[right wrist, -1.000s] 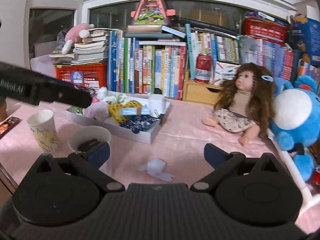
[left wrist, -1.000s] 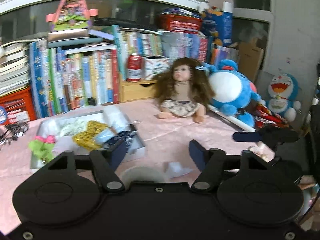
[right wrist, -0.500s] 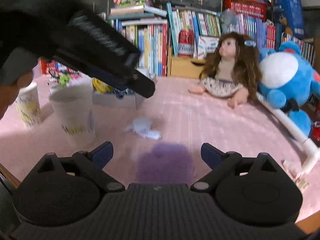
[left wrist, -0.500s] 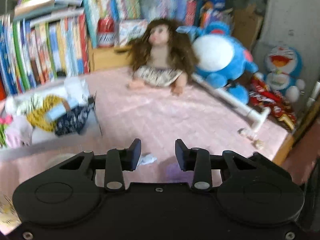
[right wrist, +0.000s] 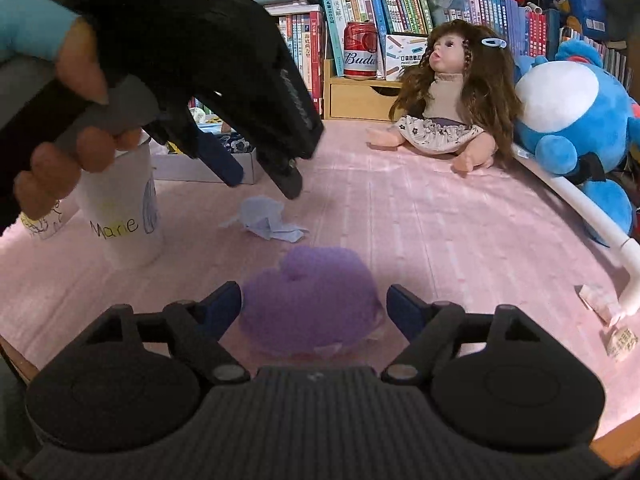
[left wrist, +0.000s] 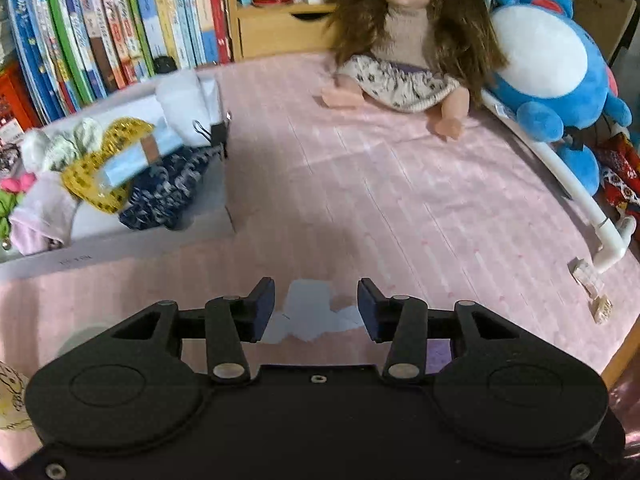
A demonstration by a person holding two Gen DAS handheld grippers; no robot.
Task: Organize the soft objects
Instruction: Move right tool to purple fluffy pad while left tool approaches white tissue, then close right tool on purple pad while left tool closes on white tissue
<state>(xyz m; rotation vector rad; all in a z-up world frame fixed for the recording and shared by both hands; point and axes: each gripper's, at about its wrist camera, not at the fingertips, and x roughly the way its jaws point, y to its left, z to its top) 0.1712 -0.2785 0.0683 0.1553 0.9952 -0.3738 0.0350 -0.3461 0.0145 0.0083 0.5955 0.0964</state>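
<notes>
- My left gripper (left wrist: 316, 309) points down at the crumpled pale-blue tissue (left wrist: 310, 312) on the pink cloth (left wrist: 380, 200). Its jaws have just been opening a little and stand apart on either side of the tissue; the pads do not look to be pressing on it yet, so I'd call it open.
- From that tissue, the white box (left wrist: 120, 246) of soft things sits at about ten o'clock, with a yellow net piece (left wrist: 86, 172) and a dark patterned cloth (left wrist: 168, 192) already in it. I judge that box is where the tissue should end up.
- To do this well I'd sink until both pads reach cloth level, then pinch at the tissue's thick middle, not its thin edge, so it doesn't slip out.
- The paper cup (right wrist: 120, 216) stands at about nine o'clock of the tissue in the right view; I should keep my left hand (right wrist: 76, 152) from knocking it.
- My right gripper (right wrist: 314, 310) is spread wide around the purple fuzzy pad (right wrist: 310, 304). Its jaws have just been closing, yet gaps still show on both sides, so nothing is gripped.
- That pad lies at six o'clock of the tissue, near the table's front edge. I'd centre it, close gently and lift straight up.
</notes>
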